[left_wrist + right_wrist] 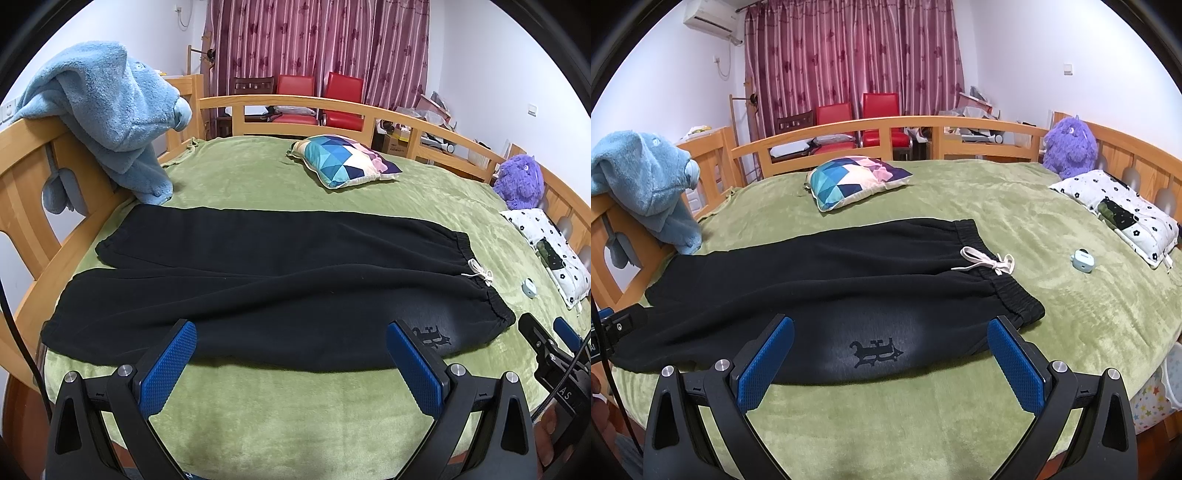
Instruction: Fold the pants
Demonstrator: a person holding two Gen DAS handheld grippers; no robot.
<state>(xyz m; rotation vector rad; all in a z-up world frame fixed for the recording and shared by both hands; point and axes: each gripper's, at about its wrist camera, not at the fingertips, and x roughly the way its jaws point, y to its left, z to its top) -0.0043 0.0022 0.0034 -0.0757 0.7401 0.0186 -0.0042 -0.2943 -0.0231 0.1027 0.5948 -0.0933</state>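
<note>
While the left gripper point(291, 339) hovered over the near edge of the bed, its two blue-padded jaws stood spread wide with nothing between them, and the left wrist view looked past them onto the black fleece pants point(266, 273). These lay flat across the green plush bedspread point(295, 413), both legs running side by side toward the left and the elastic waistband point(484, 284) to the right, a white drawstring bow point(478, 275) tied at its middle. A light blue fleece garment point(110, 110) hung over the wooden bed frame point(29, 184) near the cuffs, and a geometric-patterned cushion point(343, 160) sat farther back, well apart from the pants. At the right margin part of the right gripper point(554, 339) showed just beside the waistband. From the right wrist view, the right gripper point(890, 336) was likewise gaping and held nothing, poised above the near hip of the pants point(812, 280), where a dark embroidered emblem point(875, 352) showed between the pads. A small pale blue case point(1083, 260) rested on the bedspread point(886, 413) to the right of the waistband, near a white flower-printed pillow point(1123, 210), with a purple furry plush toy point(1069, 146) against the rail behind.
</note>
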